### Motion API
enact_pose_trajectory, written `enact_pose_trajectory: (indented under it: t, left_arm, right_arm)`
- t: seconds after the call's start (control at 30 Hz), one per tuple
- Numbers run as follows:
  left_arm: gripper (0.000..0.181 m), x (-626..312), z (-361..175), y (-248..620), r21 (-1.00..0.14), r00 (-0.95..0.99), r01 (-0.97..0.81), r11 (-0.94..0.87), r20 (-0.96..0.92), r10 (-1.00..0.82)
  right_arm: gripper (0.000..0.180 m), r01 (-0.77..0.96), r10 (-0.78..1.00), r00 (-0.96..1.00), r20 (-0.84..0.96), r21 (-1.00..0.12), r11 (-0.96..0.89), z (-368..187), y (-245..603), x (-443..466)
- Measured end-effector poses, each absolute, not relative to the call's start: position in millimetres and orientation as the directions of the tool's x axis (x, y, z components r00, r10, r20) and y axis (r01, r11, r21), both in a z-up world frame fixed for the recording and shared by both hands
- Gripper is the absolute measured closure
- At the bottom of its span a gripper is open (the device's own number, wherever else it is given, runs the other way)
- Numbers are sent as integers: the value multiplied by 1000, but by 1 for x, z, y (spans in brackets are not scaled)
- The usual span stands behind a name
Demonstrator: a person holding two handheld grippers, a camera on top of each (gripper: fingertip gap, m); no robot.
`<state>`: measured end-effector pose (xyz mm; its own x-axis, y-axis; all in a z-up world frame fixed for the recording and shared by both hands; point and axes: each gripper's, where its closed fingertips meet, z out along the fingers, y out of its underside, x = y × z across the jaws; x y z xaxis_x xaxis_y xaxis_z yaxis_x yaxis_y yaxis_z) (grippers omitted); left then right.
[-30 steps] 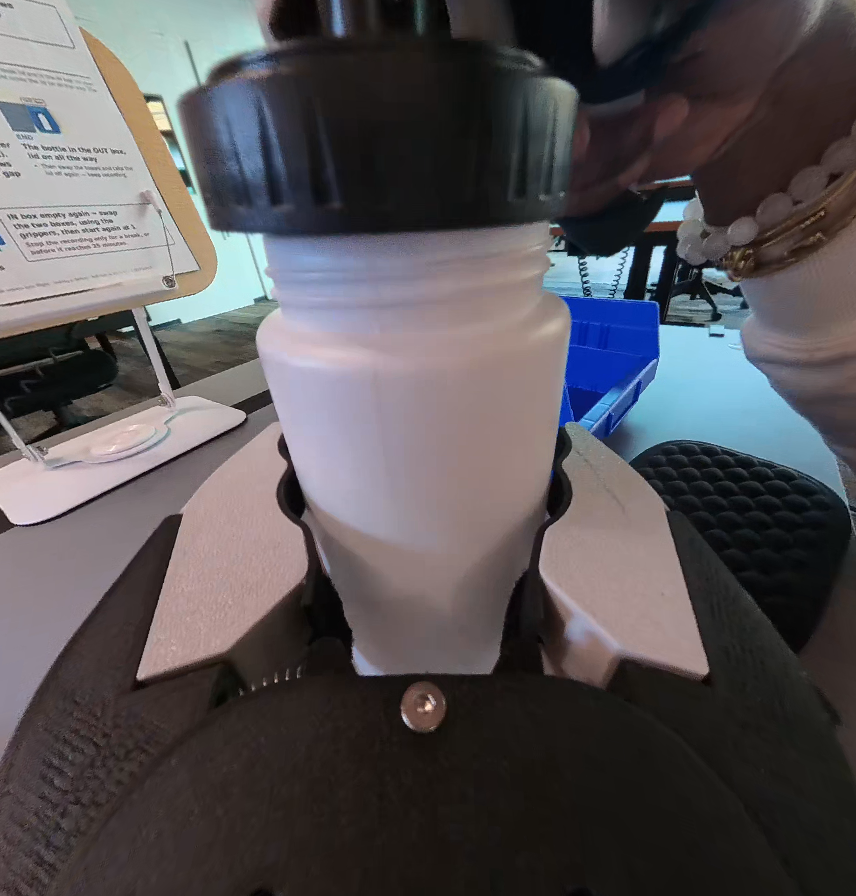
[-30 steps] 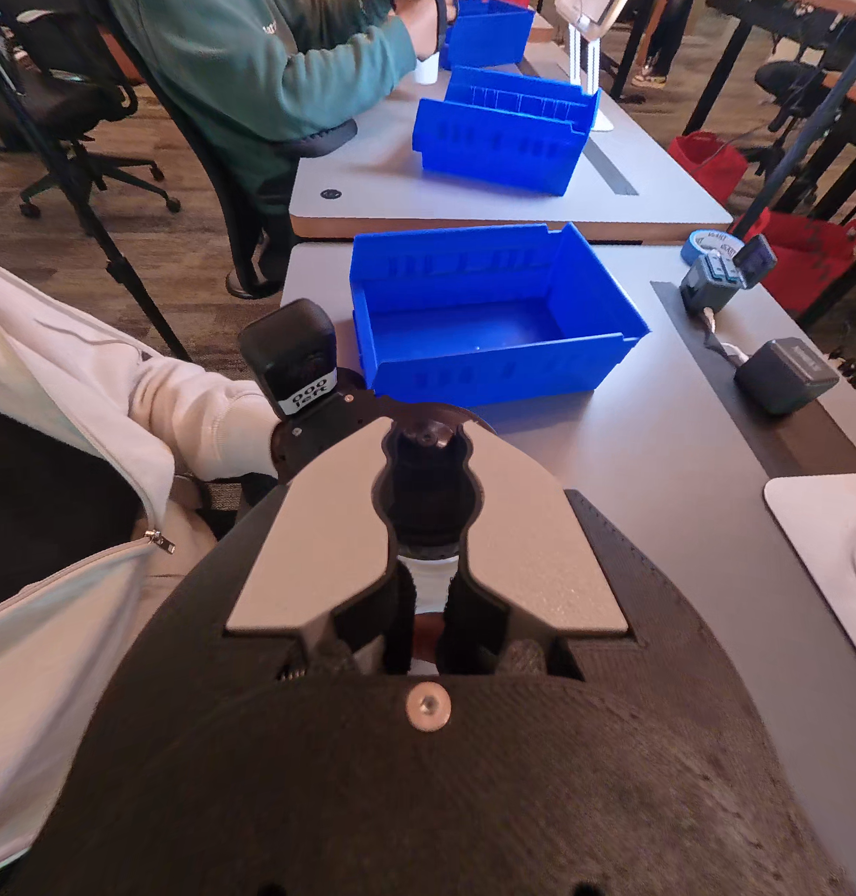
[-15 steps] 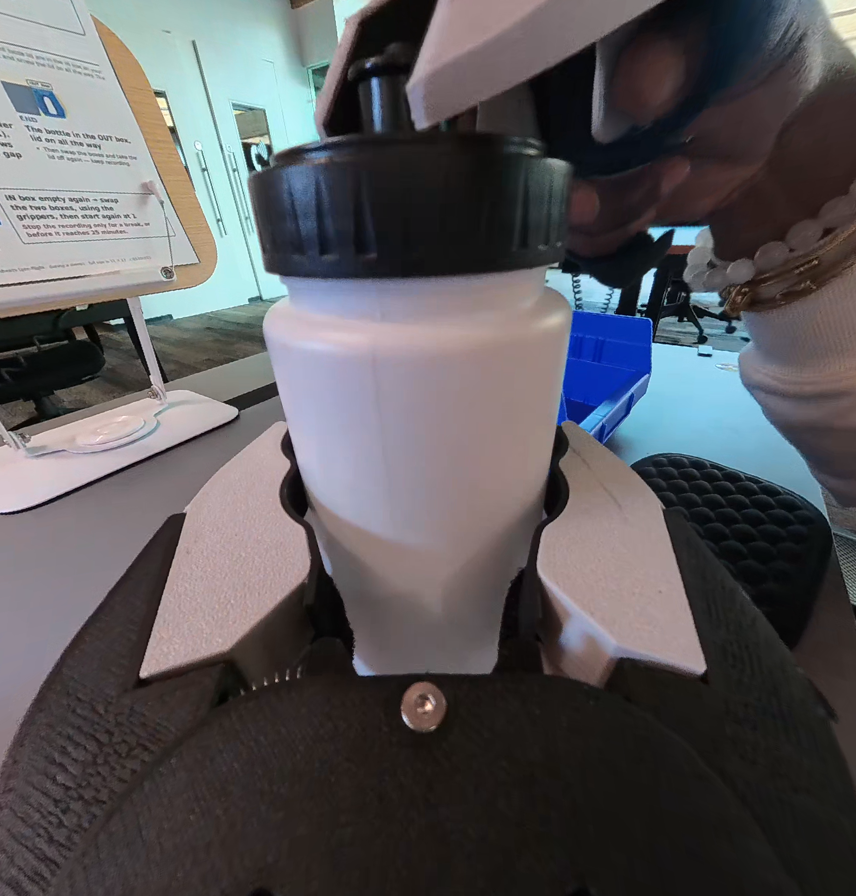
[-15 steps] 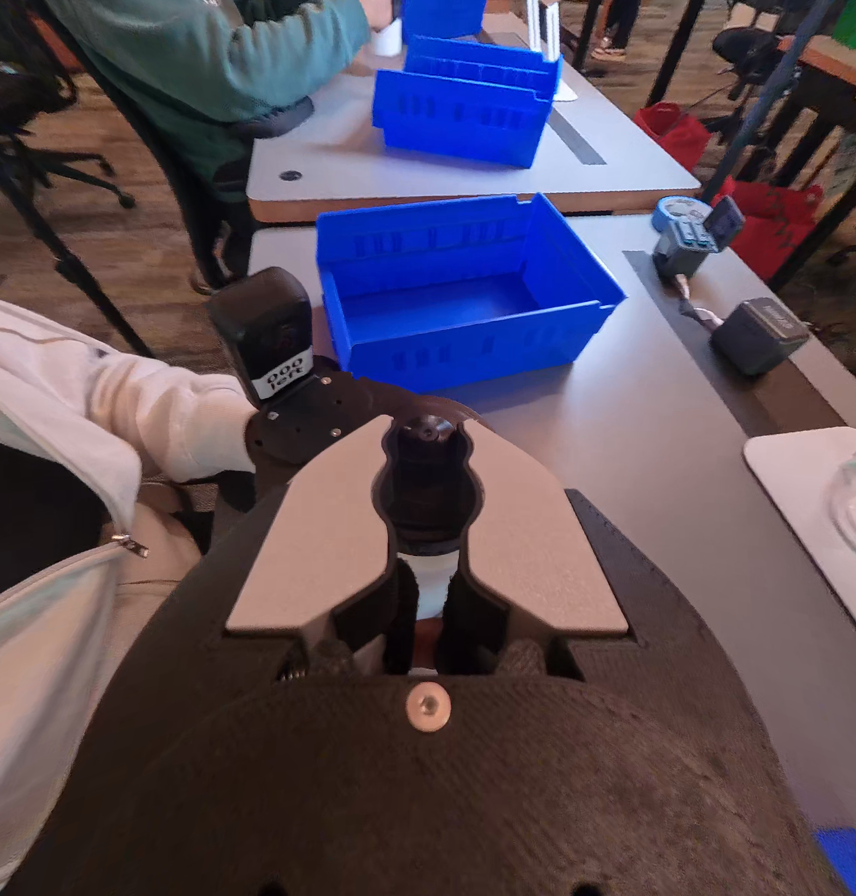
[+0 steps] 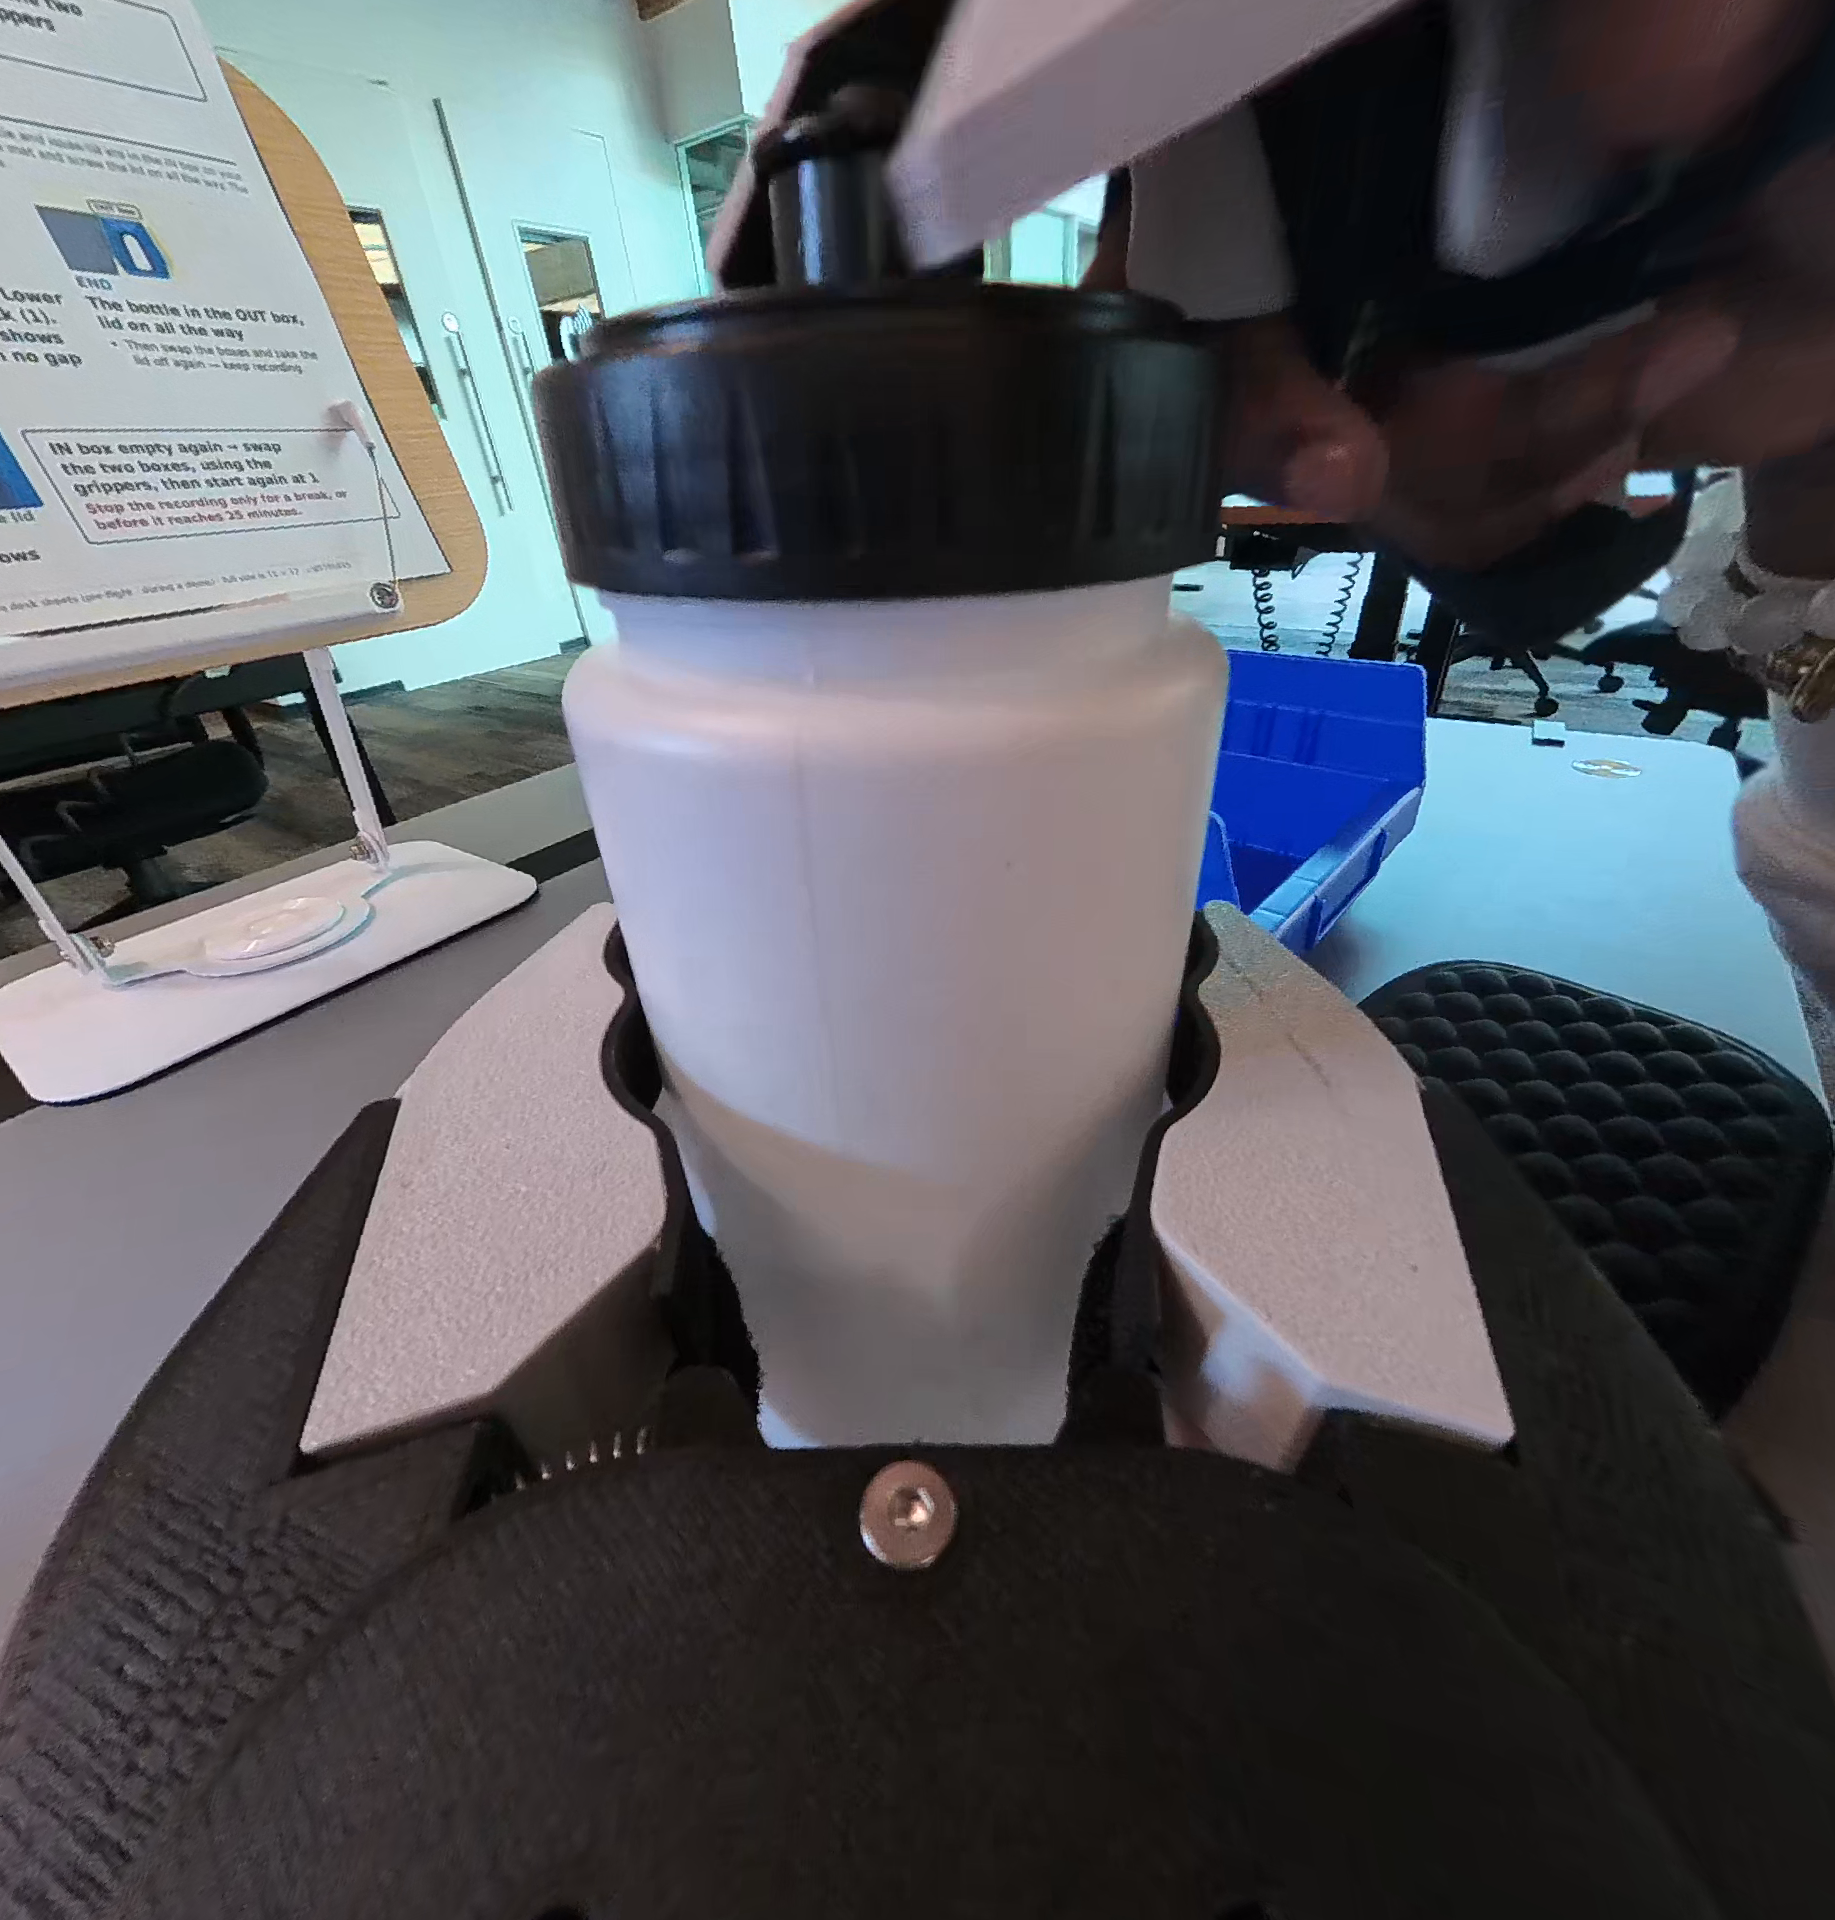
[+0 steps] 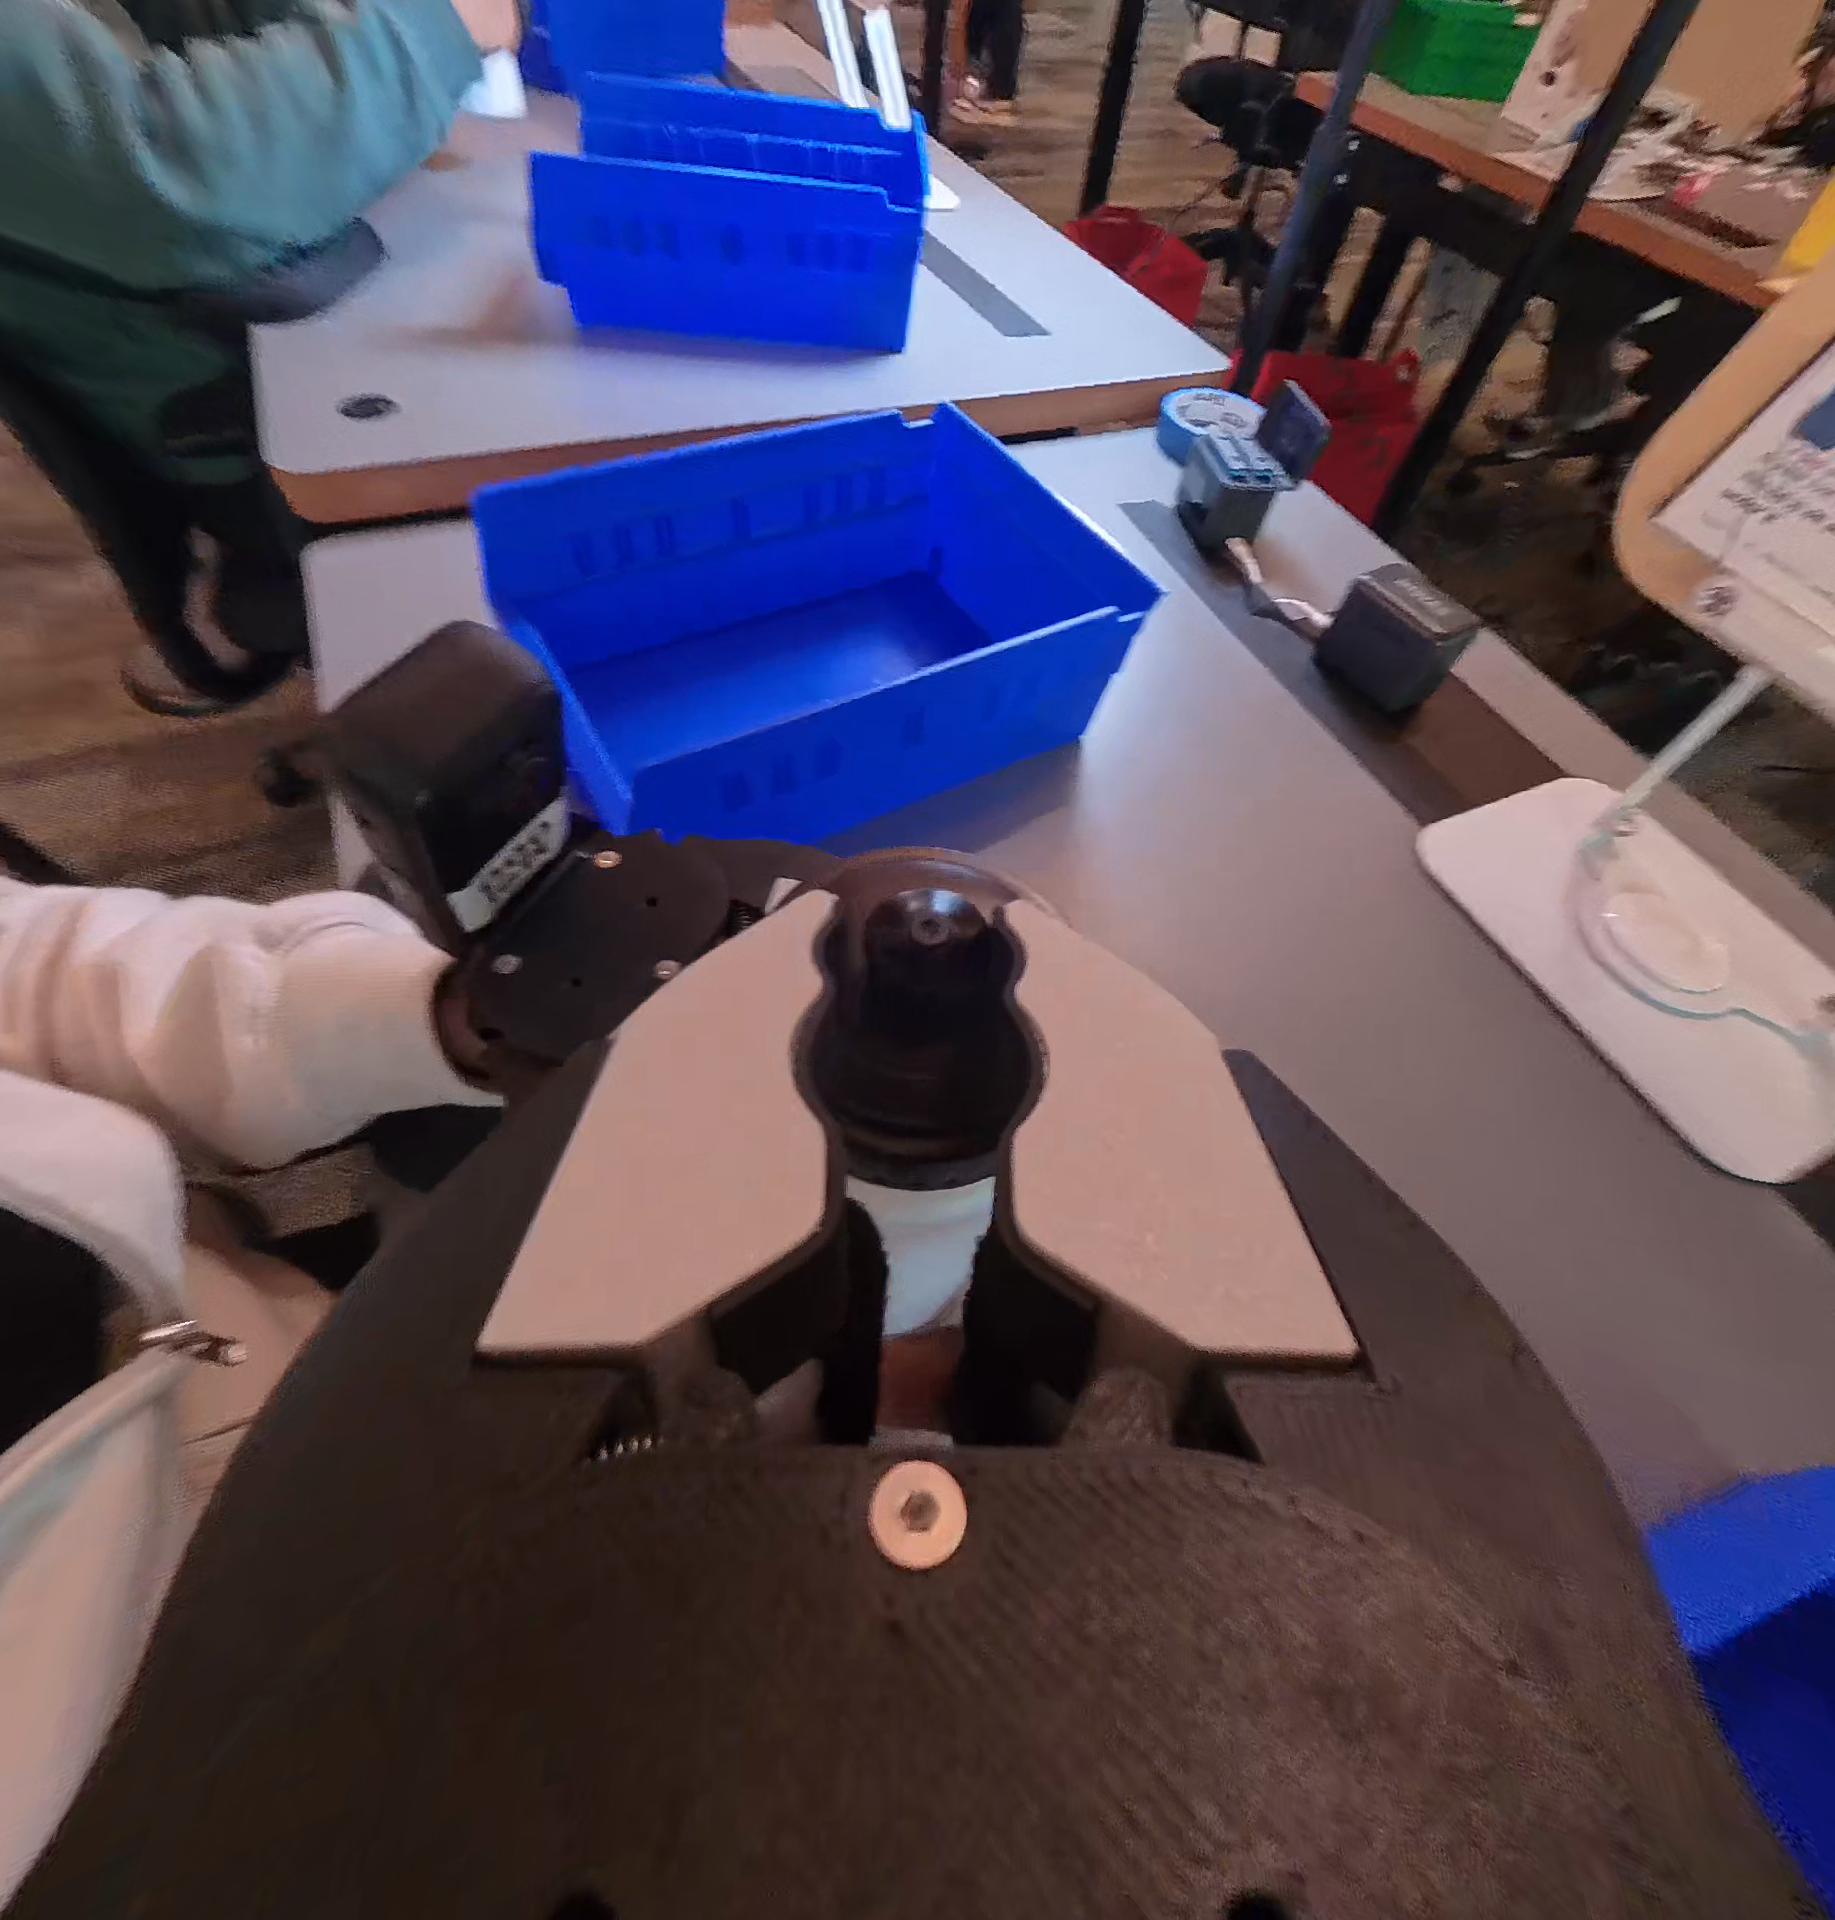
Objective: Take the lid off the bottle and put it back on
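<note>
A white plastic bottle stands upright in my left gripper, which is shut on its body. A black ribbed lid sits down on the bottle's neck with no gap showing. My right gripper comes from above and is shut on the lid's black spout; it also shows in the left wrist view above the lid, gripping the spout. A sliver of the white bottle shows between the right fingers.
An empty blue bin sits on the grey table beyond the bottle; it also shows in the left wrist view. An instruction sheet on a white stand is at the left. A blue bin corner is near right. Another person works at a farther table. There is about 9 centimeters between the tips of the two grippers.
The lid has come down from above the bare threaded neck onto the bottle, closing the gap. My right gripper has turned with it, so its view swung right.
</note>
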<state>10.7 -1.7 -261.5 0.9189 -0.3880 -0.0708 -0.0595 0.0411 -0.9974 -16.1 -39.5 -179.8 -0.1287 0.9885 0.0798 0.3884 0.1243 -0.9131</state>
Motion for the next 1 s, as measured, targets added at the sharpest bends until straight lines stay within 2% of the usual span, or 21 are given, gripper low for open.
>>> enact_pose_trajectory:
  t: [0.07,0.1,0.2,0.33,0.43,0.57,0.8,1.0]
  left_arm:
    - [83,12,-262,-1,-997,916,-60,41,-71,-394]
    - [83,12,-261,-1,-997,916,-60,41,-71,-395]
    - [83,10,-261,-1,-999,916,-40,37,-51,-397]
    - [83,12,-261,-2,-998,909,-36,44,-51,-414]
    - [83,11,-261,-2,-999,909,-25,42,-40,-415]
    - [84,10,-261,-1,-999,914,-27,43,-42,-403]
    - [84,11,-261,-1,-998,915,-40,47,-55,-399]
    - [84,13,-262,-2,-998,912,-40,46,-56,-406]
  right_arm:
    - [129,367,981,-192,7,-927,78,-179,-51,-11]
    - [124,363,979,-205,-10,-929,66,-178,-53,-9]
    - [102,338,956,-291,44,-930,146,-178,-59,1]
    - [88,160,925,-326,195,-953,257,-172,-38,-7]
    - [80,146,887,-460,47,-981,128,-182,-42,-15]
    - [83,116,869,-494,22,-989,91,-190,-51,-15]
    - [78,133,923,-383,19,-988,76,-198,-52,4]
    - [112,152,931,-365,25,-985,86,-199,-43,25]
